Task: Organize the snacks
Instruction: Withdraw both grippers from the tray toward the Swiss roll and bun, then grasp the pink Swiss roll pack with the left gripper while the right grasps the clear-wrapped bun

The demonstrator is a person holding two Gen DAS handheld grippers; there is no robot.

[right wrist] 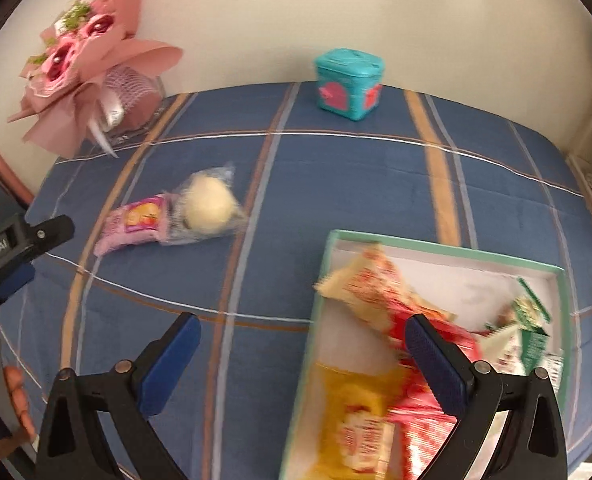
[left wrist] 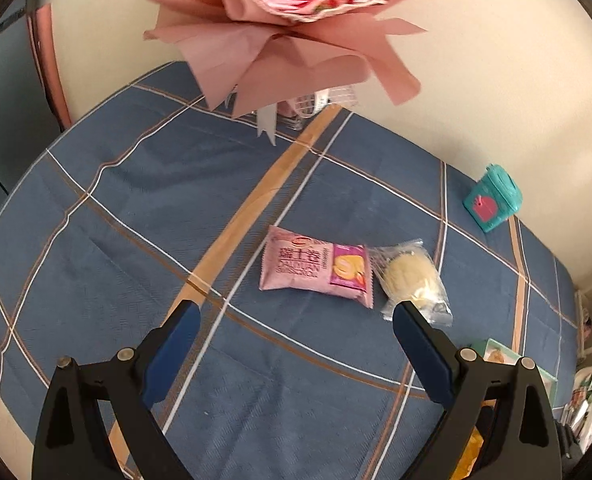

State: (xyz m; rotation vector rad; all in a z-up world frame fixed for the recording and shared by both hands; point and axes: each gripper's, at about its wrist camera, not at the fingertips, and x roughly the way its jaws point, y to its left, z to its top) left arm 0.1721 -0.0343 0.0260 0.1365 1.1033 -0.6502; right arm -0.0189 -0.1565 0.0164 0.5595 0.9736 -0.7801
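A pink swiss-roll snack packet [left wrist: 314,267] lies on the blue plaid tablecloth [left wrist: 136,216], touching a clear-wrapped pale round pastry [left wrist: 412,276] on its right. My left gripper [left wrist: 296,316] is open and empty, just short of the two snacks. Both snacks also show in the right wrist view, the packet [right wrist: 136,220] and the pastry [right wrist: 208,206]. My right gripper [right wrist: 302,334] is open and empty, over the left edge of a green-rimmed white box [right wrist: 456,250] that holds several red, yellow and green snack packs [right wrist: 376,292].
A pink paper flower bouquet [left wrist: 296,20] stands at the table's back by the wall. A teal box with pink marks [right wrist: 348,84] sits at the back edge. The left gripper's body [right wrist: 12,252] shows at the left of the right wrist view.
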